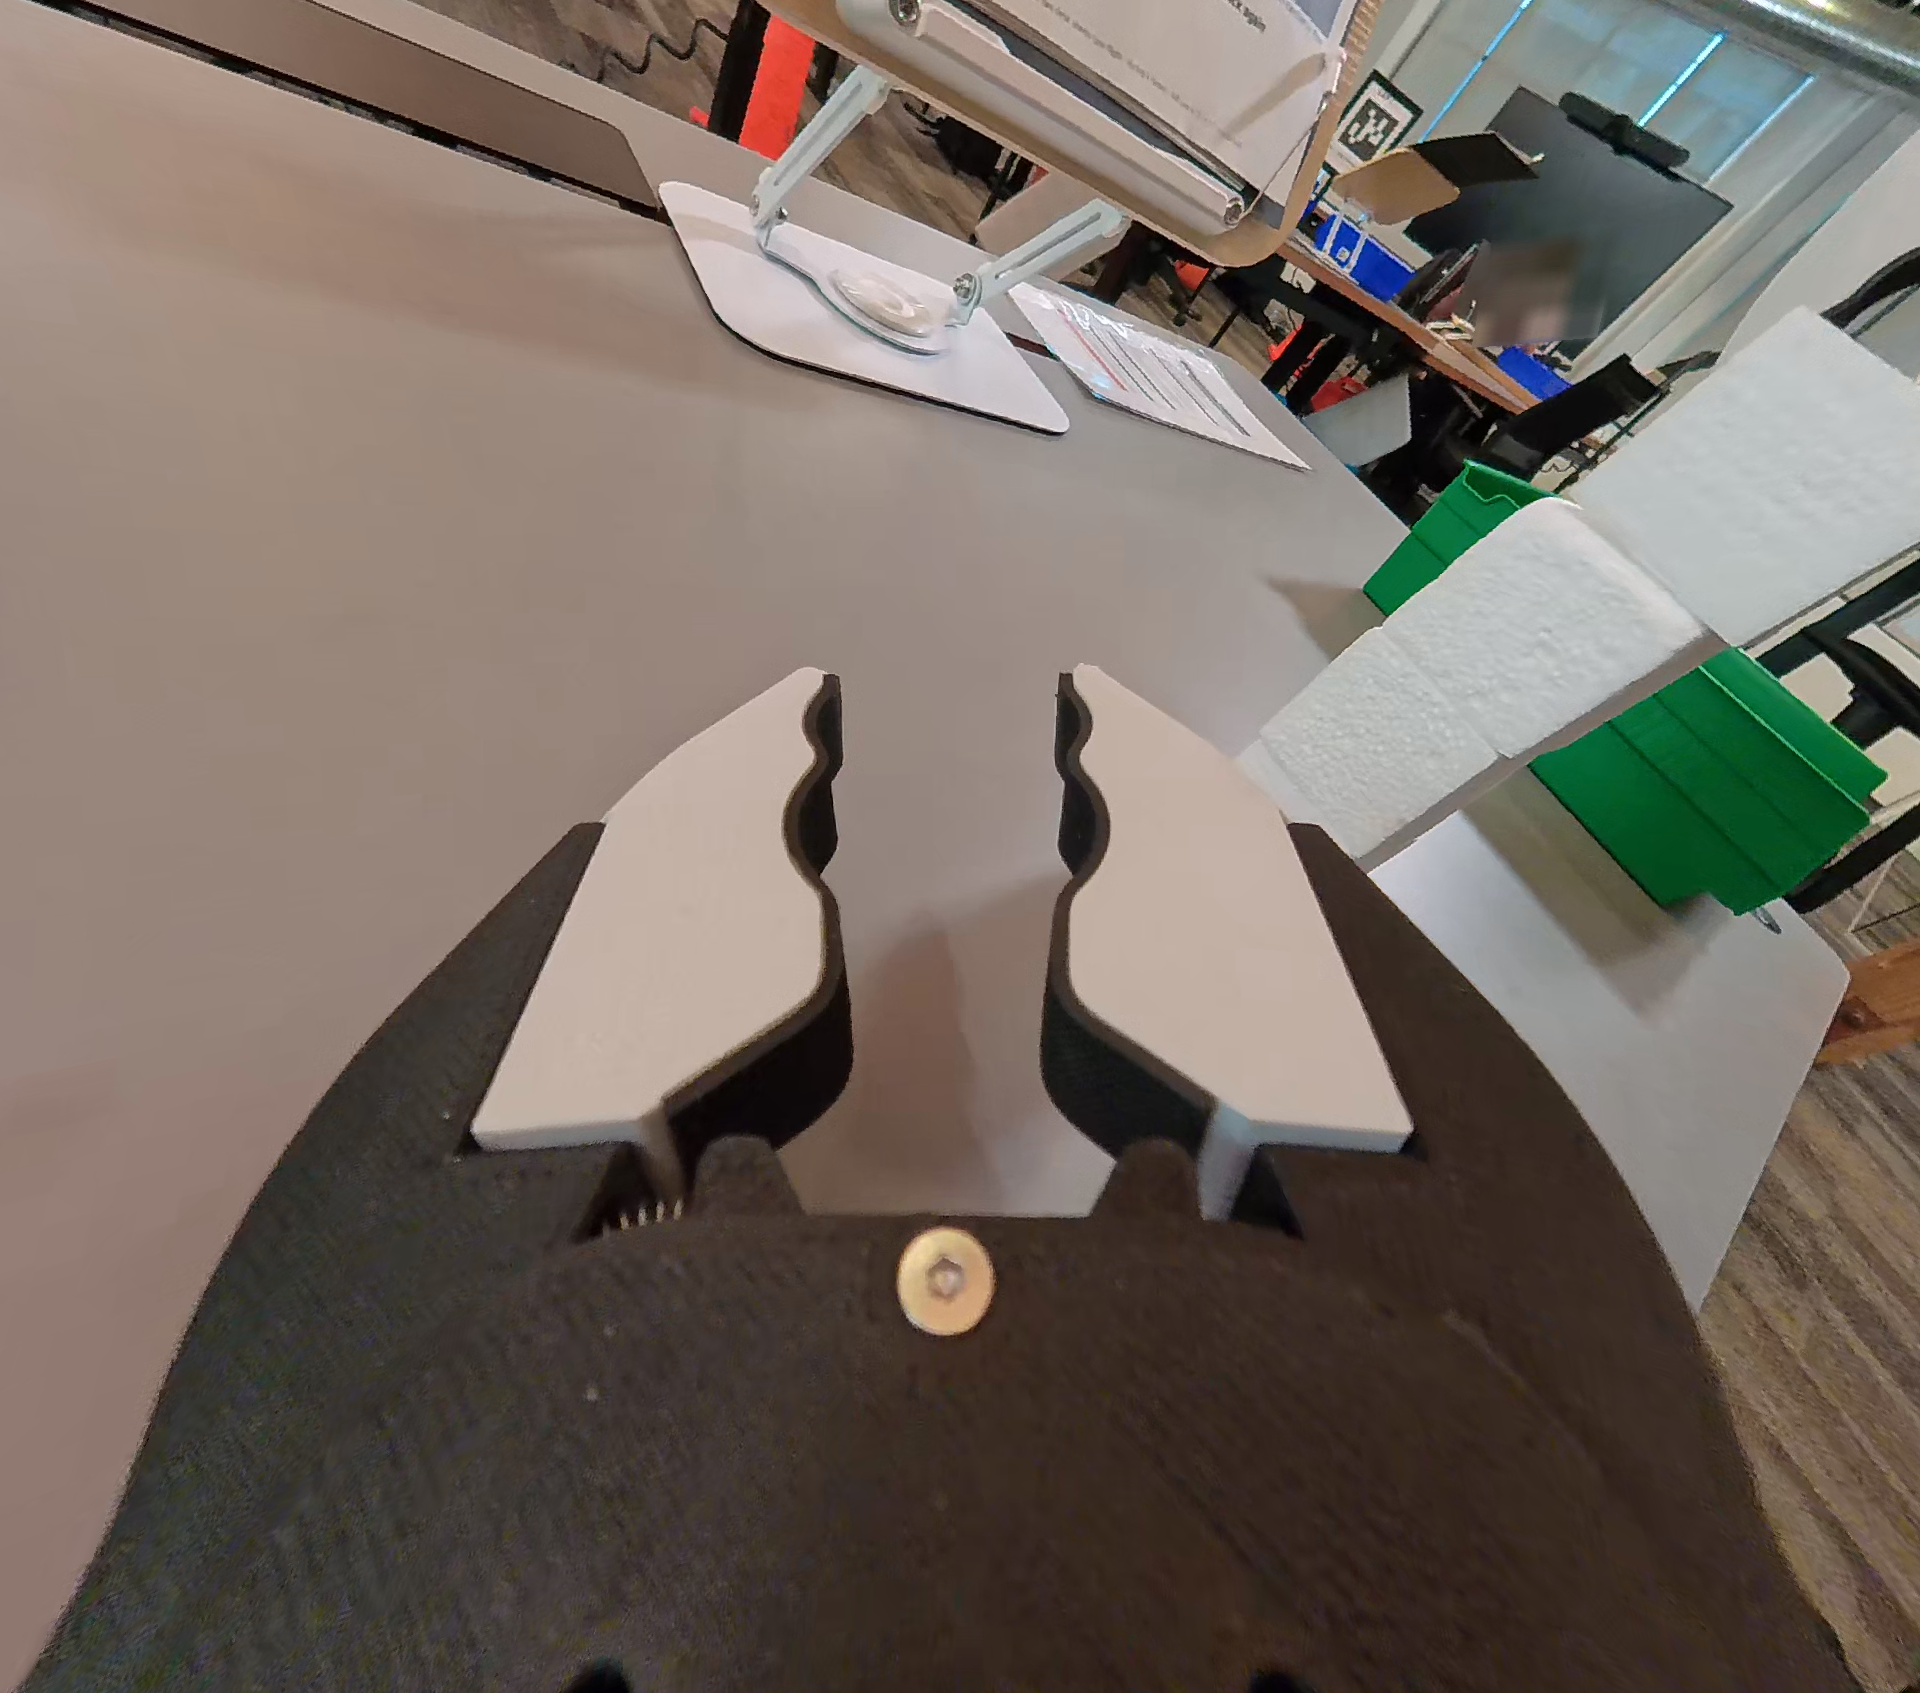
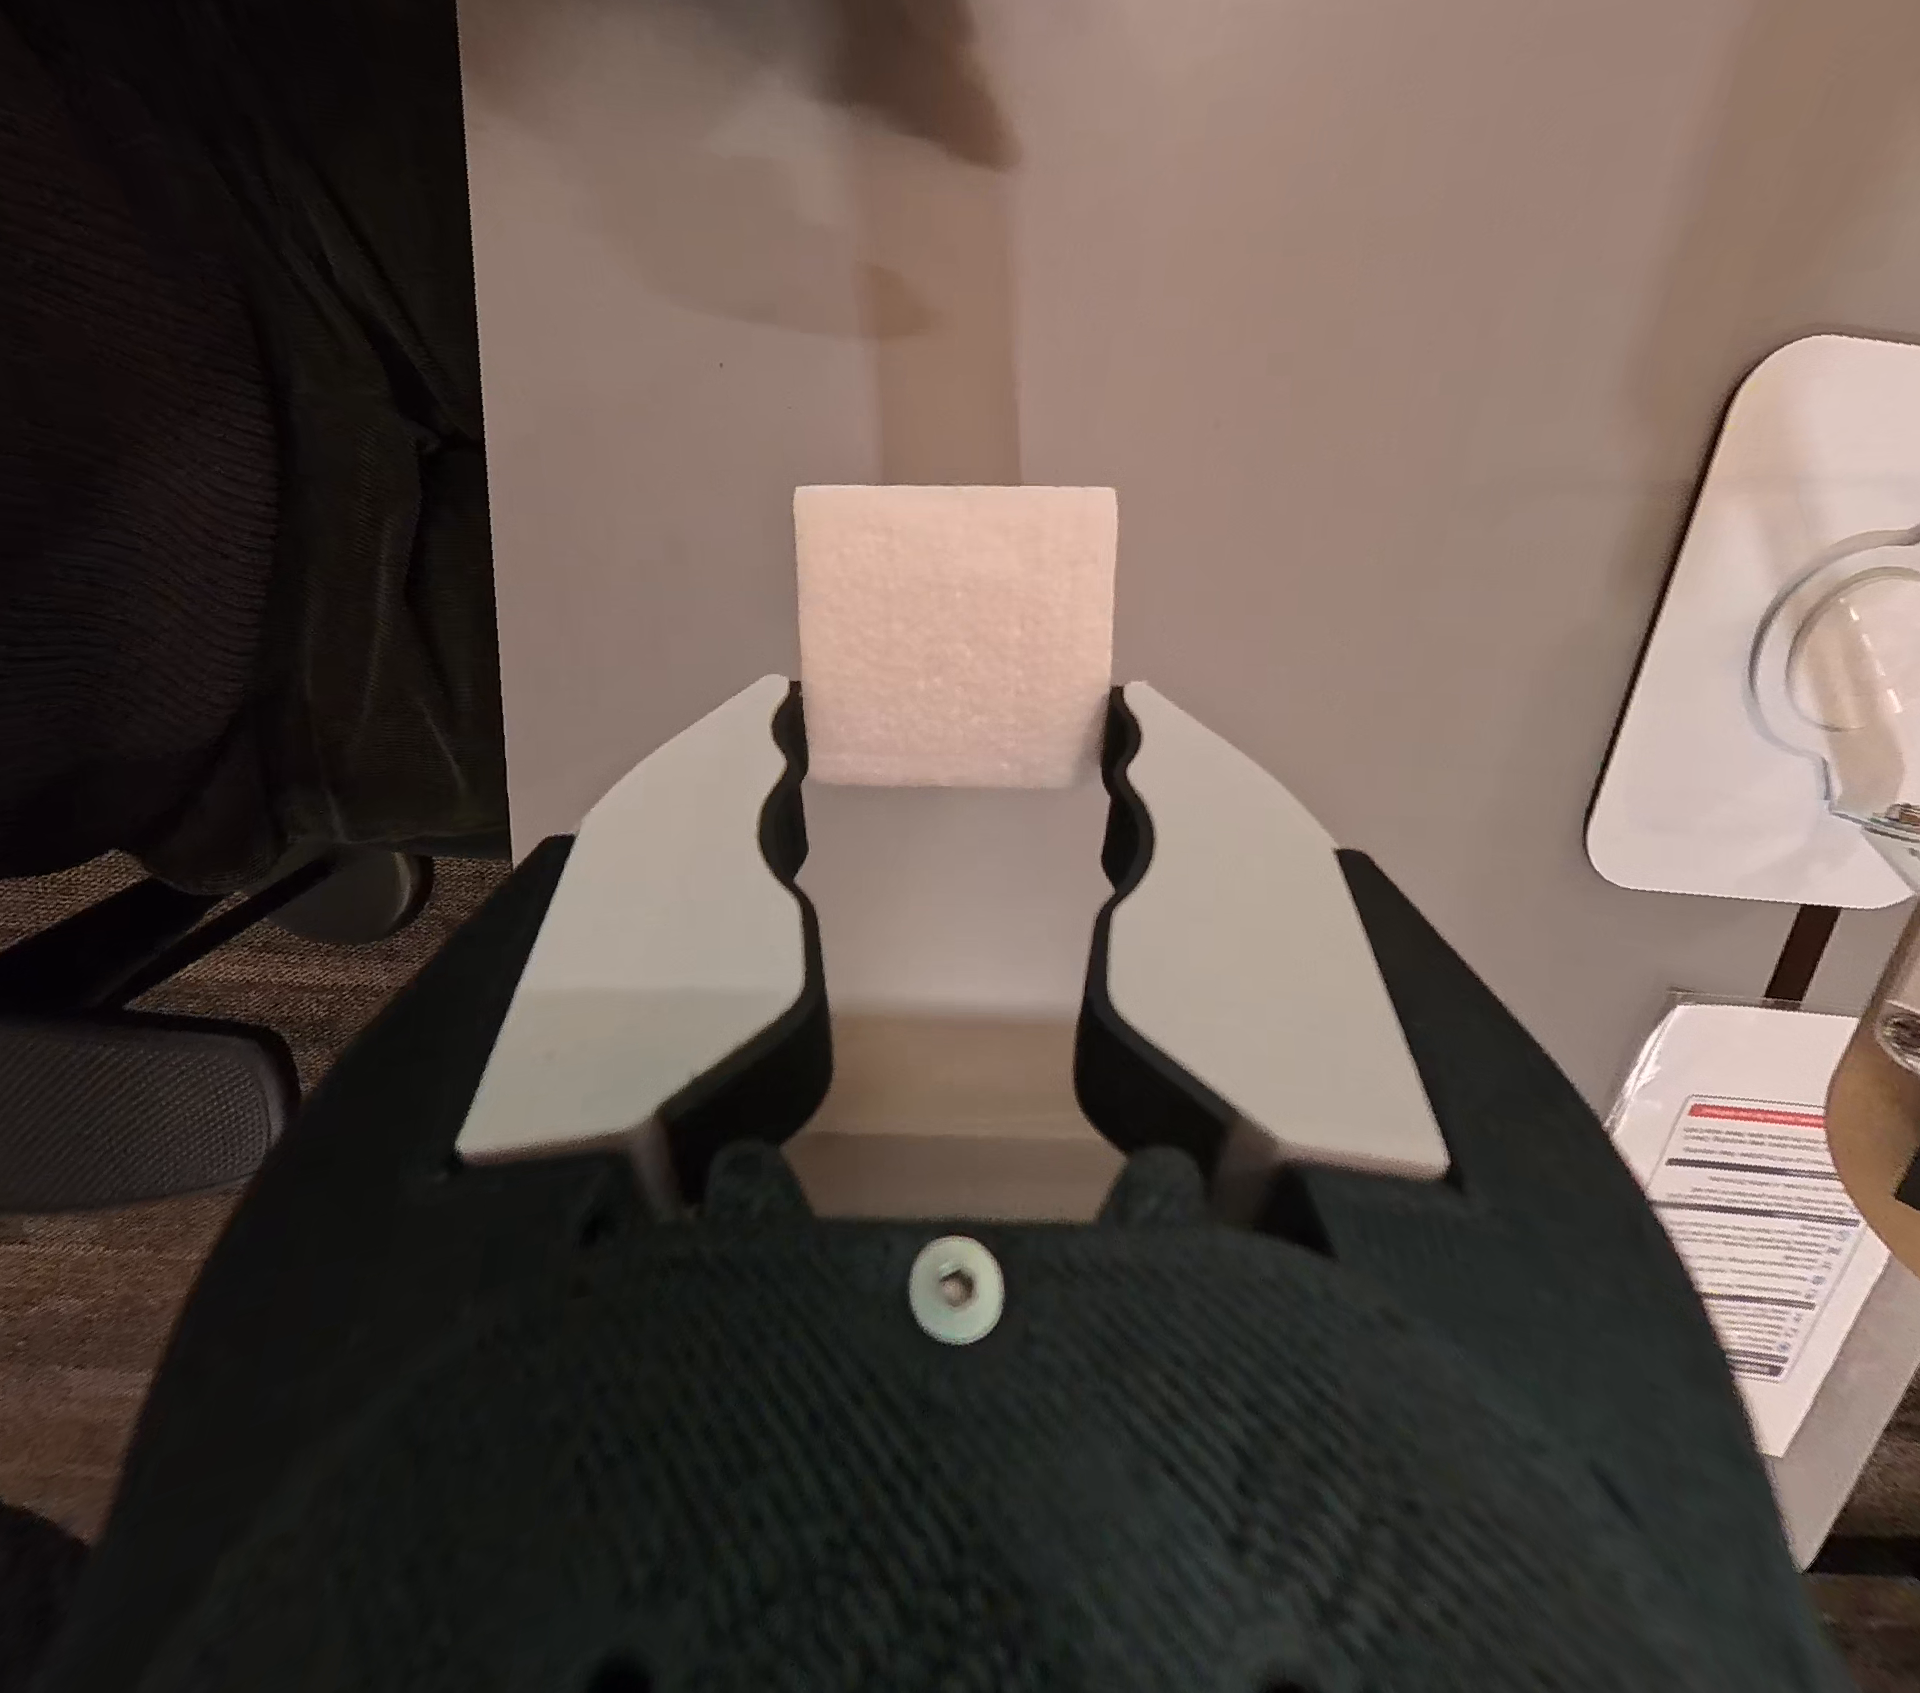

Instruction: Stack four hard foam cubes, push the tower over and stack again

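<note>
1. Left hand-held gripper [image 1: 945,687]: released, jaws apart, nothing between them. Hovering over bare grey bench [image 1: 416,500], angled low across the top toward the far edge.
2. Right hand-held gripper [image 2: 954,708]: pointed straight down at the bench, fingertips [image 2: 774,713] pressed to opposite sides of a white foam block [image 2: 954,635]. Judged clamped on it. Only the tips engaged, probably so the block's square top face stays level and its sides stay clear.
3. Foam block located well in from the bench edge that borders the dark office chair [image 2: 208,293]. Whether lifted or resting on something beneath, cannot tell from above.
4. In the left wrist view, more white foam blocks [image 1: 1538,625] lined up face to face near the bench's right edge. Cannot tell whether the clamped block is among them. Green bins [image 1: 1704,802] beyond and below that edge.
5. Document stand [image 1: 862,293] on a white base plate near the far edge, its board propped on hinged arms, presumably to face whoever works here.
6. Writing: a printed page with lines of text and grey pictures clipped to the stand, legible in part but not repeated. Flat laminated sheet [image 1: 1153,376] beside the base, with a red band and fine print. Black-and-white square marker tag [image 1: 1382,126] in the background. No brand visible on either hand-held gripper or on the foam.
</note>
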A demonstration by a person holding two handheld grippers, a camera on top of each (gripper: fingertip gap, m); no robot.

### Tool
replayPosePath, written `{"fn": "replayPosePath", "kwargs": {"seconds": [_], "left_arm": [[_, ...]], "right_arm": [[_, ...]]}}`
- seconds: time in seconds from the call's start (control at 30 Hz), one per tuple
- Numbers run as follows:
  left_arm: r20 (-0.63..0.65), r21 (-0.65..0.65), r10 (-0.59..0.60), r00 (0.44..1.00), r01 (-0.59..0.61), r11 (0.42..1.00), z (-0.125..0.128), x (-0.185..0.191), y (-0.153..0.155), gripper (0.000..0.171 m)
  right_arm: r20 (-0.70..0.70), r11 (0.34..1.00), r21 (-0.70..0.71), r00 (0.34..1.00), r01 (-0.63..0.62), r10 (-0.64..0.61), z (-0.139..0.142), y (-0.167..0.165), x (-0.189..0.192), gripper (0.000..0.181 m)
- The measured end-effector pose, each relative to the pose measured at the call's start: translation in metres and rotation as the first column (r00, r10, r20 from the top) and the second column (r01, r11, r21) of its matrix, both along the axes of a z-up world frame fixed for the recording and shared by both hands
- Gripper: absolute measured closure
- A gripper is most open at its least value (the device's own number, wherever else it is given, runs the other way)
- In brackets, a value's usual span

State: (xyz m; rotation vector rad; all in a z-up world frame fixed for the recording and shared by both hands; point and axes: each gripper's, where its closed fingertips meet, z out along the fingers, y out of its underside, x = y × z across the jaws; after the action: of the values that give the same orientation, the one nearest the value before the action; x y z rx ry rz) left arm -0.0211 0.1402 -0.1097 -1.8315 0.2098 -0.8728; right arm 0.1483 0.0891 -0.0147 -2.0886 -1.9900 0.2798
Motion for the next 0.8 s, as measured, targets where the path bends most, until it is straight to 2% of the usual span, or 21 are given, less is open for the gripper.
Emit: {"fn": "replayPosePath", "kwargs": {"seconds": [0.8], "left_arm": [[-0.001,-0.002,0.001,1.0,-0.001,1.0,-0.0003,0.0,0.0005,0.131]], "right_arm": [[-0.007,1.0,0.006,1.0,-0.001,0.001,0.0,0.0037,0.0009,0.125]]}}
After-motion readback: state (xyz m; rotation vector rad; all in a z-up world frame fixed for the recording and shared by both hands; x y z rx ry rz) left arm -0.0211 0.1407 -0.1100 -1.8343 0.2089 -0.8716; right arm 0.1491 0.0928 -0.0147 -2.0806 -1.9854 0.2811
